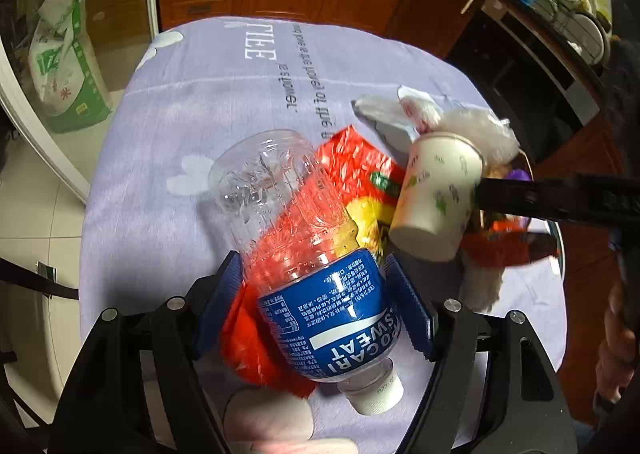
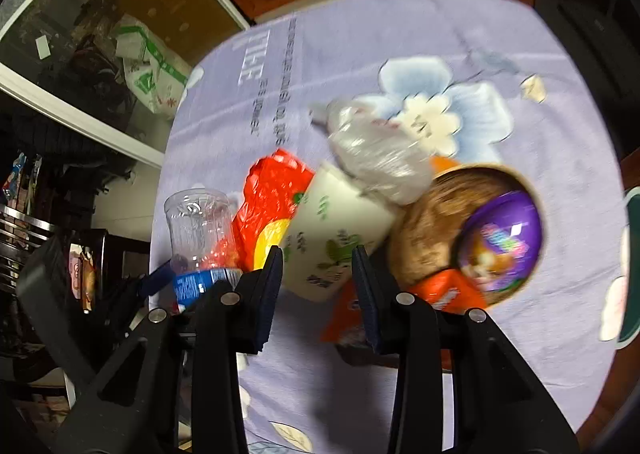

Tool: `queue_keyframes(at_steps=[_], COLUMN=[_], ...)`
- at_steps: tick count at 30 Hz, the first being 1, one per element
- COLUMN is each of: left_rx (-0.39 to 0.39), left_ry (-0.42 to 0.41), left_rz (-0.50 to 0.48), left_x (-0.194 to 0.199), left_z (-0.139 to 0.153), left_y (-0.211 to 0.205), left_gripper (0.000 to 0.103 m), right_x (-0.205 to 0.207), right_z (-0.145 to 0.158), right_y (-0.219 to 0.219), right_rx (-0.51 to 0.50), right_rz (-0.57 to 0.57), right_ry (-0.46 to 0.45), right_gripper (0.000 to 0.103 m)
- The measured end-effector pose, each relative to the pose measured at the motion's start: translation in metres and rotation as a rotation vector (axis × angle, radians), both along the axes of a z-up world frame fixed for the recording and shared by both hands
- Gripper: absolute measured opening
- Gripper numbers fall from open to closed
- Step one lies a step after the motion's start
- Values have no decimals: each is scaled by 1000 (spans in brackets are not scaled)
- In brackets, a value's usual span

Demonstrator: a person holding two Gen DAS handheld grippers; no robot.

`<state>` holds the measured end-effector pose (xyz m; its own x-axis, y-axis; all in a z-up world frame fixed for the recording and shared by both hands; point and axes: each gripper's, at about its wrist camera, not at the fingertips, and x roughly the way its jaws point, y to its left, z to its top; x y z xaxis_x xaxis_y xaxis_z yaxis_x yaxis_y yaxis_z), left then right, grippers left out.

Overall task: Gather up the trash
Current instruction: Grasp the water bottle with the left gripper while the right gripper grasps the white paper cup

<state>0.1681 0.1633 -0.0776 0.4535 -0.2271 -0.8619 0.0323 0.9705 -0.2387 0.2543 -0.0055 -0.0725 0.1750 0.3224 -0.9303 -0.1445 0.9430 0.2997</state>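
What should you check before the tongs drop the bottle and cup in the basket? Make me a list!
1. Left tongs grip the bottle: ok, pads press its blue label.
2. Right tongs grip the paper cup: ok, held tilted.
3. Bottle cap on: ok, white cap in place.
4. Basket has room: not ok, a purple wrapper and other trash fill it.
5. Cup empty: cannot tell, a clear plastic bag covers its mouth.
6. Red snack bag collected: not ok, on the table.

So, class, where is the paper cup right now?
The paper cup sits tilted between the right gripper's jaws, above the tablecloth, with the red wrapper on its left and the basket on its right.
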Motion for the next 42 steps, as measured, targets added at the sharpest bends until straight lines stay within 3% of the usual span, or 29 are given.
queue_keyframes(at_steps=[2, 6, 15, 17, 22, 33, 42], left_rx=[-5, -12, -31, -24, 25, -15, -10], left_ry=[-4, -4, 25, 20, -25, -87, -130], left_rz=[-1, -14, -19, -13, -24, -43, -104], left_x=[-3, -3, -3, -4, -14, -30, -44], left_z=[-1, -2, -15, -16, -4, 30, 53], left_y=[1, 1, 2, 2, -4, -23, -70], left_gripper=[75, 76, 77, 72, 68, 68, 68], right_x=[2, 6, 18, 17, 11, -19, -40], right_z=[-9, -21, -41, -41, -26, 29, 66], right_y=[5, 7, 17, 21, 22, -8, -76], right_rx=[-20, -35, -33, -29, 10, 96, 157], right_rz=[-3, -32, -62, -52, -23, 32, -51], right_ry=[21, 50, 62, 31, -11, -88, -161], right_gripper=[36, 58, 64, 59, 56, 53, 53])
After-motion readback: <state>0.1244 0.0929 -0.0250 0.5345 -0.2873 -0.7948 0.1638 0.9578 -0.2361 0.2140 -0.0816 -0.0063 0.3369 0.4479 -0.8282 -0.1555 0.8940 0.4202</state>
